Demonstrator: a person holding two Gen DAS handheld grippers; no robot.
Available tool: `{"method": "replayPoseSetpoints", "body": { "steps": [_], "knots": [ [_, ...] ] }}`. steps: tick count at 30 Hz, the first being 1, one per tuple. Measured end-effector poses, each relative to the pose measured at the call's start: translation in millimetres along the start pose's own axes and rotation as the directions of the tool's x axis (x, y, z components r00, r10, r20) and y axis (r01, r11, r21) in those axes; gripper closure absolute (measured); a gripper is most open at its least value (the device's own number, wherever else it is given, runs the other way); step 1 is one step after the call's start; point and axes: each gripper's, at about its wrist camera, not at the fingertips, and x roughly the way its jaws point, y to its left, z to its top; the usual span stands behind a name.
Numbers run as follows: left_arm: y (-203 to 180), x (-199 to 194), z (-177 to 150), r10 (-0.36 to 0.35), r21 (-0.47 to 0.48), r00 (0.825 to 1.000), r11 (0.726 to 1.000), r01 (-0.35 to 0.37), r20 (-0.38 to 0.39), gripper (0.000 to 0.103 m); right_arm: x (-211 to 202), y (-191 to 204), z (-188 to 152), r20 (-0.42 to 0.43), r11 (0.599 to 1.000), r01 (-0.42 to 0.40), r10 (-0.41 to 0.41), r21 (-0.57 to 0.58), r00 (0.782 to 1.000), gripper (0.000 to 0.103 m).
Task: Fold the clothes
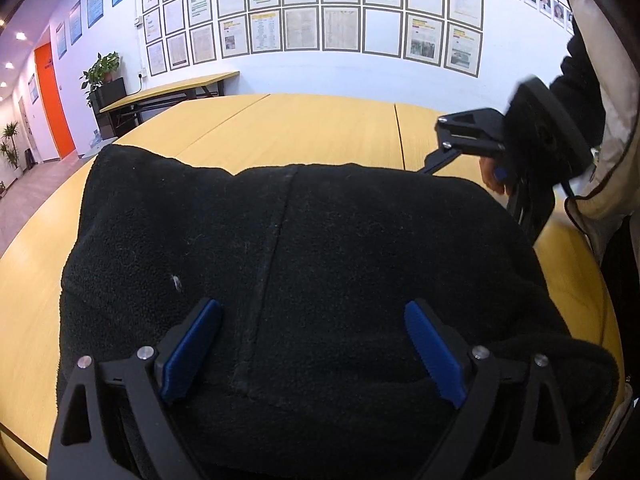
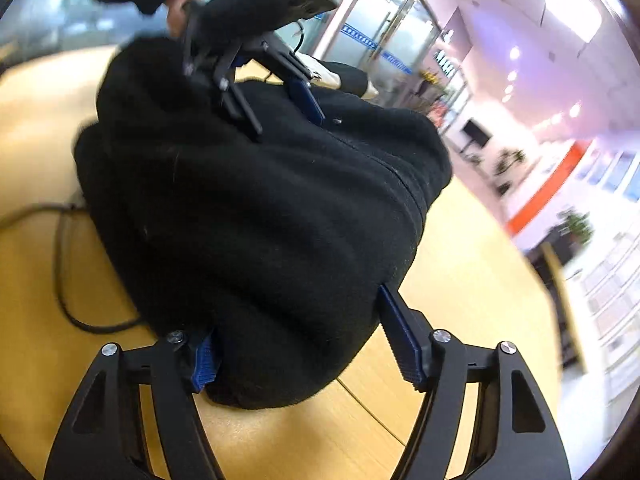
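Black fleece garment, thick pile w/ lint specks, lying bunched/folded in a rounded heap on yellow wood table. Raised seam runs lengthwise down middle. Edges uneven, one corner sticks out toward far-left in left wrist view. Upper surface fairly smooth, no big wrinkles.

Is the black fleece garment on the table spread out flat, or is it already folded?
Folded. The black fleece garment lies as a thick, compact bundle with rounded edges on the yellow table, no sleeves spread out; both views show it.
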Motion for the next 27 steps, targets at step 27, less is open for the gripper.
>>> {"method": "replayPoseSetpoints", "body": {
  "steps": [27],
  "knots": [
    [-31.6,-41.7,9.7,0.094,-0.020,0.994,0.995,-0.093,0.054,0.016,18.6,-89.1,29.1,-0.075,0.886,-0.368,0.403,0.282,0.912,0.049]
  ]
}}
